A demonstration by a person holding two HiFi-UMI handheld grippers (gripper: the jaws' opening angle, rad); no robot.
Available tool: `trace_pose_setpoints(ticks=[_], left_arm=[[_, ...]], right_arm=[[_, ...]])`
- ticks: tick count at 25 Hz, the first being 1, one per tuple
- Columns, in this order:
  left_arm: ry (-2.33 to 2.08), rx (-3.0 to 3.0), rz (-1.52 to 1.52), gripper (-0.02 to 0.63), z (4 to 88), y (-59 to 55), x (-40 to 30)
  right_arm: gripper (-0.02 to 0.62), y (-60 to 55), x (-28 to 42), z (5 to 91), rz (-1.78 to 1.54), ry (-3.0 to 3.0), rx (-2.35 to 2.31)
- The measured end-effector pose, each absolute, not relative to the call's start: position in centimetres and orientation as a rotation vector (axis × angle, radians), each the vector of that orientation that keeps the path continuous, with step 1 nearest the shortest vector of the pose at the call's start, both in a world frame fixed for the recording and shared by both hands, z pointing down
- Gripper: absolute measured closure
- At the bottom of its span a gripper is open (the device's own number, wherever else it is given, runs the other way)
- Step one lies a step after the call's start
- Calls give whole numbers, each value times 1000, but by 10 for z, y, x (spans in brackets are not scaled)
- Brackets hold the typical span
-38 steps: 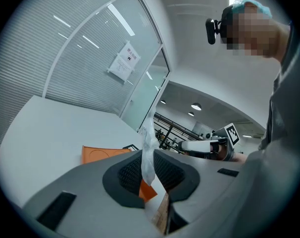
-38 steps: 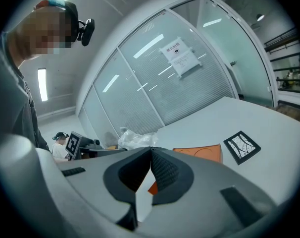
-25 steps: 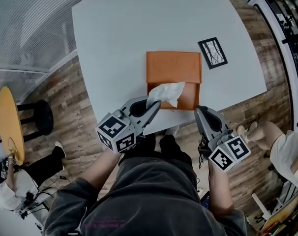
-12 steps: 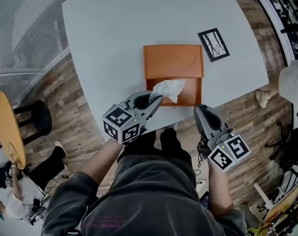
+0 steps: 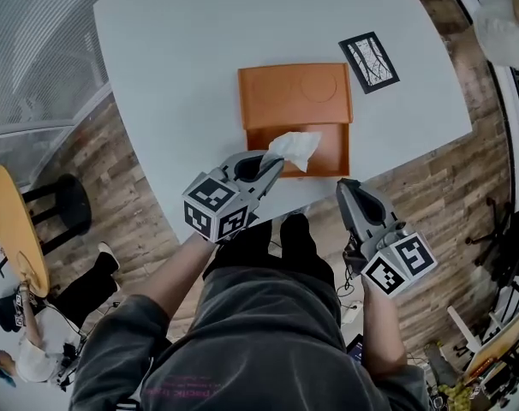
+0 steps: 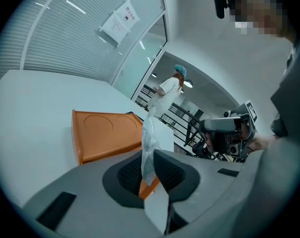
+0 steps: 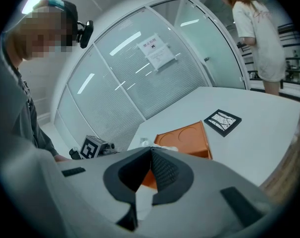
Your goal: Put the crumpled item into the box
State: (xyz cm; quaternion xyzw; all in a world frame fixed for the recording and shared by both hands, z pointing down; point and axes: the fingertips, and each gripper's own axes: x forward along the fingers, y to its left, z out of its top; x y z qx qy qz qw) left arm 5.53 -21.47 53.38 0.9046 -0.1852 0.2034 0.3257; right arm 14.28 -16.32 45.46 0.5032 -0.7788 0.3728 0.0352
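Held in the person's left hand, the left claw (image 5: 275,163) (image 6: 149,155) is shown closed to a narrow gap on the crumpled item (image 5: 295,146) (image 6: 150,135), a thin white sheet that is pinched between the two dark pads and rises out of them in a loose fold. The sheet is seen above the near half of the box (image 5: 326,157) (image 6: 105,138) (image 7: 187,138), an orange box lying open, with its shallow tray toward the near edge of the table (image 5: 182,75) and its flat lid, embossed with two circles, laid back toward the far edge. Whether the sheet touches the floor of the tray cannot be told. The box is placed close to the near edge of the table, about midway along it. The right claw (image 5: 345,185) (image 7: 151,150) is shown with its jaws brought together and nothing between them; it is held at the near edge of the table, just beside the near right corner of the box and apart from it. A black-and-white marker card (image 5: 369,62) (image 7: 223,121) lies flat on the table just beyond the far right corner of the box, toward the right edge. A person in white clothing and a teal cap (image 6: 170,90) (image 7: 256,29) is seen standing past the table. On the wooden floor (image 5: 431,187) to the left, a round yellow side table (image 5: 11,221) and a black stool (image 5: 67,204) are visible.
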Motion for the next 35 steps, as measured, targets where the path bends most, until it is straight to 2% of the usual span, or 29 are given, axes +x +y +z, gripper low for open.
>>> trace_pose_setpoints(ticks=[35], left_arm=[[-463, 2179, 913, 541, 613, -212, 88]], right_arm=[[591, -151, 185, 488, 1276, -2341, 1587]])
